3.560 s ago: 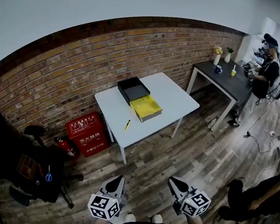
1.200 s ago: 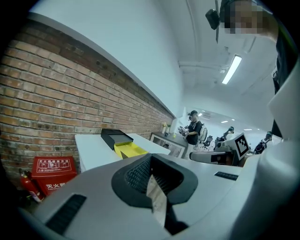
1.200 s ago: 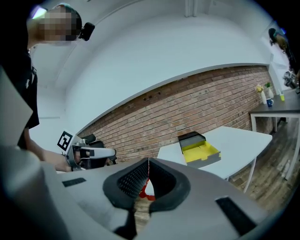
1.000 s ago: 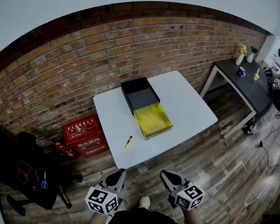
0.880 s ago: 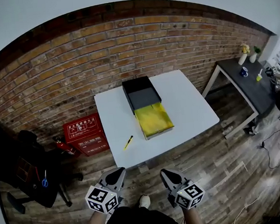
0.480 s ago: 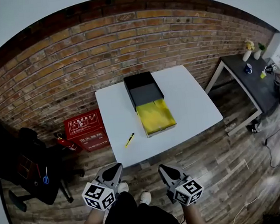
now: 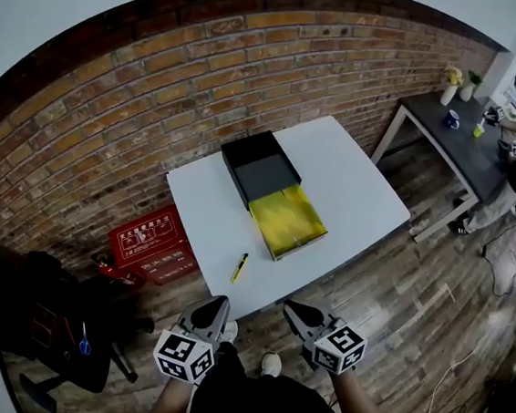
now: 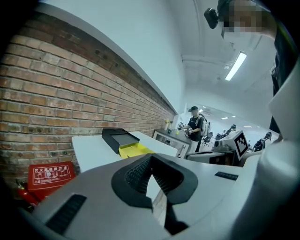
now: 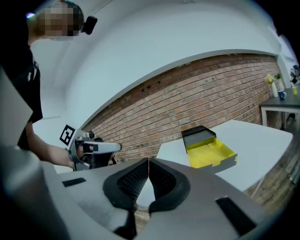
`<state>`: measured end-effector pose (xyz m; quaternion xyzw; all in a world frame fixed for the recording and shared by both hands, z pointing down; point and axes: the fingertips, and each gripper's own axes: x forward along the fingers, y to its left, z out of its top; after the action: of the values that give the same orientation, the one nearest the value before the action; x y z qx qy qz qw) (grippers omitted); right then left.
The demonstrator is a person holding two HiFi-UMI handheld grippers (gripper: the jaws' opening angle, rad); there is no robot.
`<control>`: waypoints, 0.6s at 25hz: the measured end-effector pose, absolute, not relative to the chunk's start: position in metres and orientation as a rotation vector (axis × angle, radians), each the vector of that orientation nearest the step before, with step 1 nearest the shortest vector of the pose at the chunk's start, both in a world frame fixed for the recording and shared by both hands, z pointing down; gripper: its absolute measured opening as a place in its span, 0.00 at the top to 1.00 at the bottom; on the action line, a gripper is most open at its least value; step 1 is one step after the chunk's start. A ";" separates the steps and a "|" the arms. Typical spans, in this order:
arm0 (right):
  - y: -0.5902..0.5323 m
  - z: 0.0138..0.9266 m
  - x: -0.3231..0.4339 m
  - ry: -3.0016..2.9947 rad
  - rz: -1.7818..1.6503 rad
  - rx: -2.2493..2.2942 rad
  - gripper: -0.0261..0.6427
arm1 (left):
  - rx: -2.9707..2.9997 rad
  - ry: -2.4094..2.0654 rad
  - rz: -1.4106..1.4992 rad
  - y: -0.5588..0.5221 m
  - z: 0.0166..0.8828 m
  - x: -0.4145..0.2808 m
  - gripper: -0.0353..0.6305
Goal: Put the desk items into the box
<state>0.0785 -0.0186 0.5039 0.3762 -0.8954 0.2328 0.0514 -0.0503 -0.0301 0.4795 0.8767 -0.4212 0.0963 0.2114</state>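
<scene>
The open box (image 7: 289,222) (yellow inside, black lid (image 7: 256,168) at its far end) sits on the white counter (image 7: 352,186), with a yellow pen (image 7: 239,267) lying near it. The left hand-held gripper (image 7: 219,303) and the right hand-held gripper (image 7: 290,307) are both pressed together.

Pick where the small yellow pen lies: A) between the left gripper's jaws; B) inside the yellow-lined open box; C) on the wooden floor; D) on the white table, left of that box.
D: in the head view the small yellow pen lies on the white table, apart from the yellow-lined open box and to its left.
</scene>
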 end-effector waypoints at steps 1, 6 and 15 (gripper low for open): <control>-0.023 0.508 0.074 -2.709 0.703 1.141 0.93 | 2.441 -1.156 0.275 -0.037 0.481 -0.051 0.93; -0.050 0.524 0.054 -2.661 0.734 1.192 0.93 | 2.464 -1.080 0.334 -0.068 0.494 -0.058 0.93; -0.090 0.555 0.030 -2.508 0.748 1.308 0.93 | 2.482 -0.937 0.452 -0.110 0.534 -0.067 0.93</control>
<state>0.0296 -0.0902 0.5548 0.4443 -0.8523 0.2541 0.1078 -0.0667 -0.1103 0.5336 0.8990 -0.3394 0.1639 0.2230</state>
